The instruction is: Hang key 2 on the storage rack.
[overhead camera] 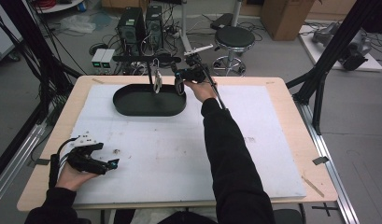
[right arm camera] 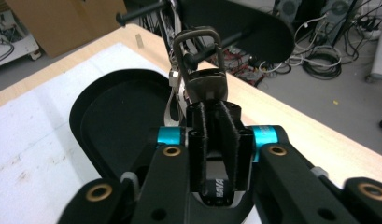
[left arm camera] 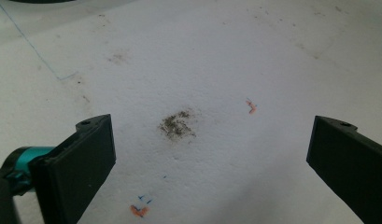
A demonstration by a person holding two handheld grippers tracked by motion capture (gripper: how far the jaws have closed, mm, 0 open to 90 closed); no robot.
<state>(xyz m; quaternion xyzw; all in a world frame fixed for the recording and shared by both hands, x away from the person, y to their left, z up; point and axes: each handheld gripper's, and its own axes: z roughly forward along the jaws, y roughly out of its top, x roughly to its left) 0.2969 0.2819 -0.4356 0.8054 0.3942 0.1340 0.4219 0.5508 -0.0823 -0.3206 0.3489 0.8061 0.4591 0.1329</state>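
Over the tray point(overhead camera: 132, 105), right arm point(overhead camera: 226, 144) outstretched

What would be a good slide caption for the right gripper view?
Right gripper shut on a dark key fob, its metal loop hooked over a black rod above the black oval tray.

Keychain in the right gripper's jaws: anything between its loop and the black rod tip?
Nothing visible. The right gripper is shut on the keychain; the loop sits right at the rod tip, above the black tray.
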